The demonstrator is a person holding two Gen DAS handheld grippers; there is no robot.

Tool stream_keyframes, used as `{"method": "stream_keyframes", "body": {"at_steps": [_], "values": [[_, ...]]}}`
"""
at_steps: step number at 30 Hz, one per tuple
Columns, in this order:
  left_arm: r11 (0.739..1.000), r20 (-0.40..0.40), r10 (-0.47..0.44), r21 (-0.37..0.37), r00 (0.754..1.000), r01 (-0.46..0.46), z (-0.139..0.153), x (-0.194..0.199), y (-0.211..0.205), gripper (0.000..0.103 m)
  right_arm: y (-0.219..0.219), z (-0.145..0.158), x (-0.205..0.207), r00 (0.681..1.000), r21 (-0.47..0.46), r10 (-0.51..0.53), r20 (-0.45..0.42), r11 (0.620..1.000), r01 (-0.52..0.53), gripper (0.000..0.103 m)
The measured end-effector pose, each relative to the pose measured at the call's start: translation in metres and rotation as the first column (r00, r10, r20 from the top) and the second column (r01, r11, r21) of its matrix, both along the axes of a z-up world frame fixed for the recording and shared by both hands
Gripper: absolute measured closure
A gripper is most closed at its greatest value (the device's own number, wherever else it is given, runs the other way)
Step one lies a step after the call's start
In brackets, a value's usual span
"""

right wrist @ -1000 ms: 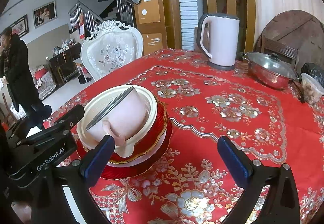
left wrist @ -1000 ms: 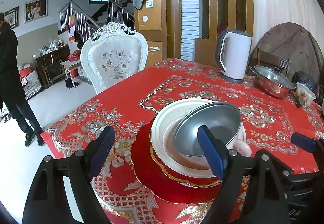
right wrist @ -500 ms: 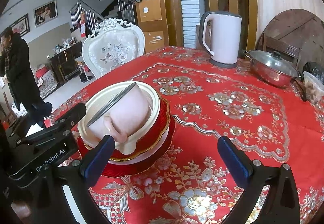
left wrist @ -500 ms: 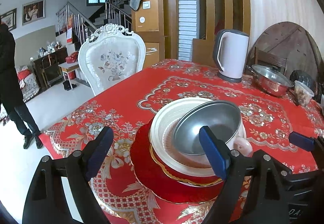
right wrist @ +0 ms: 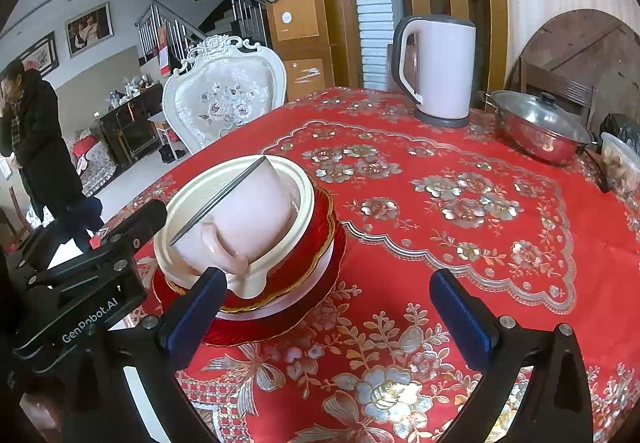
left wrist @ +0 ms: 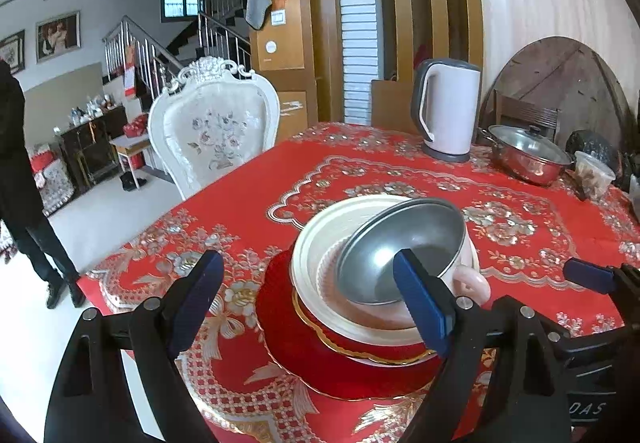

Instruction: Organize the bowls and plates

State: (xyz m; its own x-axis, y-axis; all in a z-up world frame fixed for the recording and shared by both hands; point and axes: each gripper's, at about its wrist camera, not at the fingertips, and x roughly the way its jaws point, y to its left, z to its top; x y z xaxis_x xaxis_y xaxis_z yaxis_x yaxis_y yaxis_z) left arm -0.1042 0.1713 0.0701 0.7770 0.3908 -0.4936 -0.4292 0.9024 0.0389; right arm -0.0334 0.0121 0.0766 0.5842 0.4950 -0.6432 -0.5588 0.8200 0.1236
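We hold both grippers released: the left gripper (left wrist: 308, 299) and right gripper (right wrist: 328, 307) grasp nothing. At ten o'clock from our right fingers (right wrist: 460, 309), a tilted pink steel-lined bowl (right wrist: 240, 219) rests in the cream bowl (right wrist: 298, 199) on stacked red plates (right wrist: 320, 239).

**Stacked dishes on the table**

A pink bowl (right wrist: 240, 215) with steel lining and a small handle is tilted inside a cream bowl (right wrist: 296, 179). Both are stacked on a gold-rimmed red plate (right wrist: 320, 239) and a larger red plate (left wrist: 304, 355).

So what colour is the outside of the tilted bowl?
Pale pink bowl, seen best from the right wrist.
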Motion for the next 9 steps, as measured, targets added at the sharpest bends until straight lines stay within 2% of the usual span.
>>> {"method": "stream_keyframes", "body": {"at_steps": [9], "values": [[1.000,-0.013,0.001,-0.002,1.000,-0.001,-0.0048,-0.0009,-0.0027,0.016,-0.0021,-0.0010,-0.0016,1.000,0.000,-0.001,-0.001,1.000,0.001,0.001]]}}
